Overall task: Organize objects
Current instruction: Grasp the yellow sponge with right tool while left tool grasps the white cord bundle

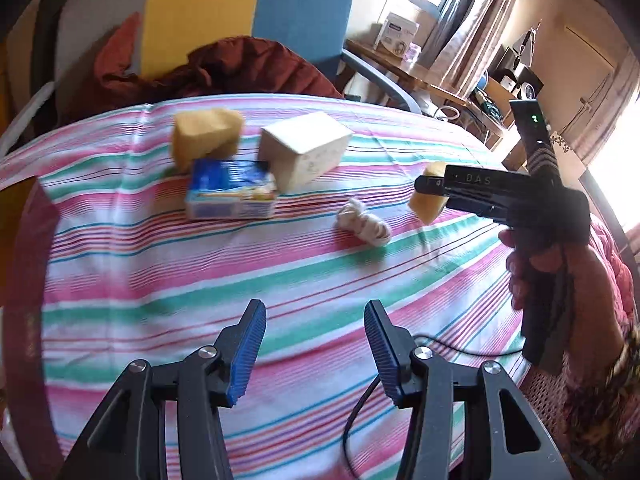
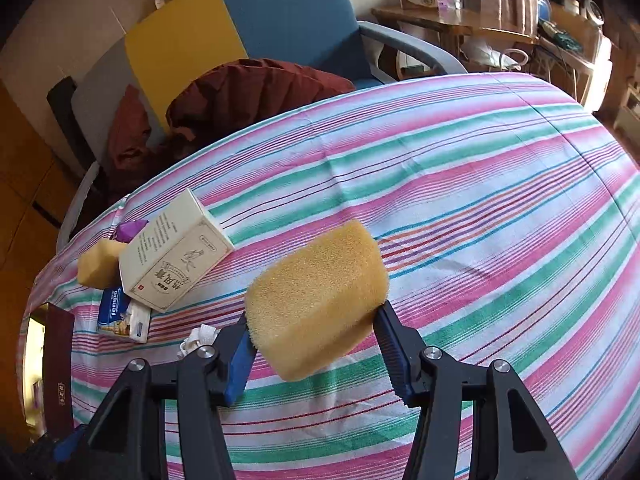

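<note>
Two sponges: right tool (image 2: 316,340) grips one sponge (image 2: 318,300); left tool (image 1: 316,344) gapes empty; two boxes.

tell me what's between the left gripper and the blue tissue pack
Only bare striped cloth in the left wrist view: nothing lies between the open left gripper and the tissue pack.

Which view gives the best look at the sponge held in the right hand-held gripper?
The right wrist view: the sponge fills the centre, sharp, pinched between the right hand-held gripper pads. The left wrist view shows the same sponge only small at the right, partly hidden behind that gripper's black finger.
</note>
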Motion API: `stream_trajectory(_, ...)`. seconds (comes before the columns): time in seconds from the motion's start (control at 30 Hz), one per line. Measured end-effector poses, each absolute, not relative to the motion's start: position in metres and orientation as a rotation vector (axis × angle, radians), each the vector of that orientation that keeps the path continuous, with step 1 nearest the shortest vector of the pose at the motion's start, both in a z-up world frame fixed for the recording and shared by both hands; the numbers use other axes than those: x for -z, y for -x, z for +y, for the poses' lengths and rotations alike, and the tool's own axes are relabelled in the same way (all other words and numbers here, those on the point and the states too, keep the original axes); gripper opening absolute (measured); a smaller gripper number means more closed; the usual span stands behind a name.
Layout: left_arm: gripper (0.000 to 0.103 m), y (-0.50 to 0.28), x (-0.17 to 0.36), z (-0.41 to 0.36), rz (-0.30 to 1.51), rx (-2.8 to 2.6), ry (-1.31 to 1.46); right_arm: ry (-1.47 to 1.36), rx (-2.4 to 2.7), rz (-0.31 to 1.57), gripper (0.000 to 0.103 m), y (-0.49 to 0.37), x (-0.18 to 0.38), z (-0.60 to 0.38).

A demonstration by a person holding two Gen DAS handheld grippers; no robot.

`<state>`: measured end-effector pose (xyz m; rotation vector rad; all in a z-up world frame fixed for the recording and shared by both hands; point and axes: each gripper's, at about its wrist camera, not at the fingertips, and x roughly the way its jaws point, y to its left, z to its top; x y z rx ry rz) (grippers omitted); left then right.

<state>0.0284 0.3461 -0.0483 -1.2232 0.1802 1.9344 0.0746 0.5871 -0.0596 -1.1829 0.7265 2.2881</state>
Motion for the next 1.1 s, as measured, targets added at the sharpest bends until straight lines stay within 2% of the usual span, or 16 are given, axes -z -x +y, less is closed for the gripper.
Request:
stream_trajectory(0.3, 0.052, 0.000, 0.079, 0.423, 0.024, -1.879, 1.368, 1.151, -2.270, 0.758, 0.057, -0.079, 0.057, 0.596)
stream_trajectory(0.53, 0.050, 0.002, 0.093, 0.453, 0.126, -1.956, 1.302, 1.137, -2.283, 0.810, 0.057, -0.080, 0.055, 0.600)
stream_trajectory(0.6, 0.044, -0.002, 0.094, 0.452, 0.163, -1.973, 1.256, 1.139, -2.294, 0.816, 0.057, -0.079, 0.054, 0.598)
stream_trajectory(0.77, 0.037, -0.008, 0.093, 0.437, 0.175, -1.957, 1.185, 1.143, -2.321, 0.806, 0.057, -0.075, 0.054, 0.592)
stream_trajectory(1.1, 0.034, -0.010, 0.093, 0.379, 0.088, -1.962, 1.164, 1.158, -2.397, 0.784, 0.057, -0.069, 0.056, 0.576)
